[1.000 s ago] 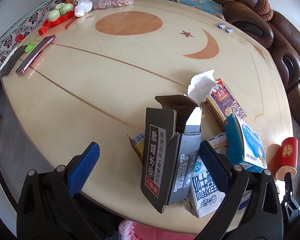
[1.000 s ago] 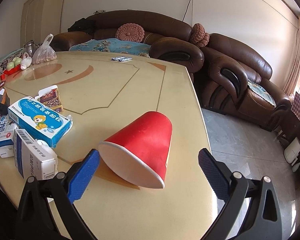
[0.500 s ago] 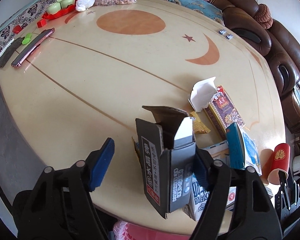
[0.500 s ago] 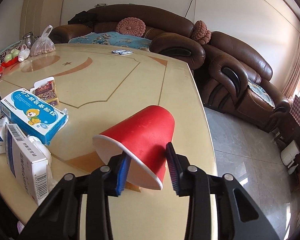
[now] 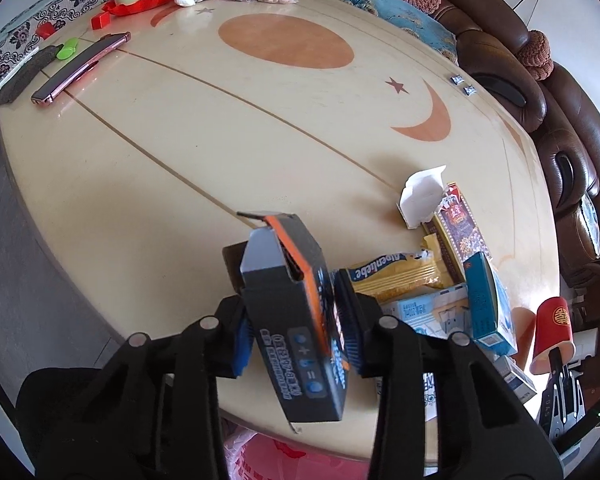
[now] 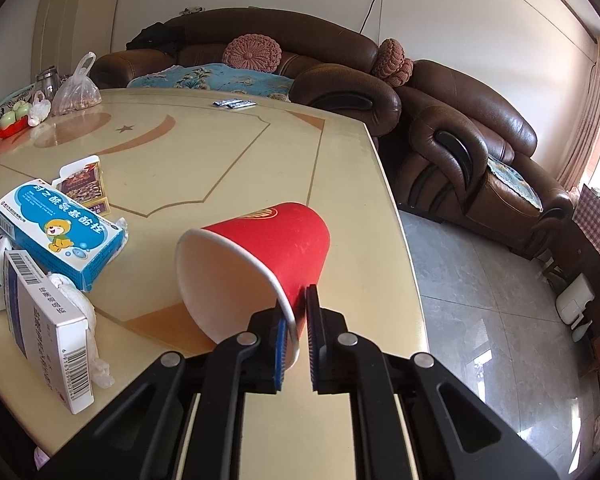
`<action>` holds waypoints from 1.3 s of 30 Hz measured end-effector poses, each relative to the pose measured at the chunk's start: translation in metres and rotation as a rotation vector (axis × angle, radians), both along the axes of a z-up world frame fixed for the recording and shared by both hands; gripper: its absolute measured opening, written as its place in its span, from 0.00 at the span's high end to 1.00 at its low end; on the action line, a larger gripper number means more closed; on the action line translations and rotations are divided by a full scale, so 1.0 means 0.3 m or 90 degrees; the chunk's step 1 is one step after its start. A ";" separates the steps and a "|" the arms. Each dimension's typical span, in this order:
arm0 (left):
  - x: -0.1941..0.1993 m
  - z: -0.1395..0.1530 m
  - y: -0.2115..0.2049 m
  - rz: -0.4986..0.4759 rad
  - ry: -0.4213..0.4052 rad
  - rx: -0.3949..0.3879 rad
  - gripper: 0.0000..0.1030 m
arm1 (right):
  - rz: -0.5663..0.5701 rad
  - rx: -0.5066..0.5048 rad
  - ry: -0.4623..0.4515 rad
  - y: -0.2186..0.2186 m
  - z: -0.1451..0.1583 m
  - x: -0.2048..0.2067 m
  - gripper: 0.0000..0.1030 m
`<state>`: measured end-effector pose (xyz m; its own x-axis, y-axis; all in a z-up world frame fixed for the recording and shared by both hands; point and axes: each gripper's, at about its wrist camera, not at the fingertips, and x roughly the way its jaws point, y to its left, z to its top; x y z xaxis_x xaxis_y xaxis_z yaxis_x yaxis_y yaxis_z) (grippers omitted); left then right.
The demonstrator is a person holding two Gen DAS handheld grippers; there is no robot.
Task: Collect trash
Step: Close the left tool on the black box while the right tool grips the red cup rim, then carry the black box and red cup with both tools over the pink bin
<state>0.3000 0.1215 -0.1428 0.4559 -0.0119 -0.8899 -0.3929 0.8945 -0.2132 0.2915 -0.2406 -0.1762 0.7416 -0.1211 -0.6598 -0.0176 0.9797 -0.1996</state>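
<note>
My left gripper is closing on the dark carton at lower centre, pads pressing its sides. My right gripper pinches the red cup's rim at frame centre, over the table.

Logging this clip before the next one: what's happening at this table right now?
A person is clearing trash off a round table with two handheld grippers. The left gripper is closing on a dark open-topped carton between its pads. The right gripper is shut on the rim of a tipped red paper cup. Other boxes and wrappers lie beside them.
</note>
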 end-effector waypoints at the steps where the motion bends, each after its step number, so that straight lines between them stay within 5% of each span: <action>1: -0.001 0.000 0.002 -0.001 -0.001 -0.002 0.66 | 0.000 0.002 0.000 -0.001 0.000 -0.001 0.94; 14: -0.033 0.028 0.021 -0.006 -0.016 -0.010 0.73 | -0.008 0.010 -0.025 0.000 0.038 -0.018 0.95; 39: -0.088 0.121 -0.013 -0.057 -0.052 0.069 0.74 | -0.013 0.008 -0.073 0.012 0.145 -0.099 0.96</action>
<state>0.2735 0.1176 -0.1066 0.5286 0.0375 -0.8480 -0.2952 0.9448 -0.1422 0.2617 -0.2370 -0.1327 0.8095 -0.1292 -0.5727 0.0246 0.9821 -0.1868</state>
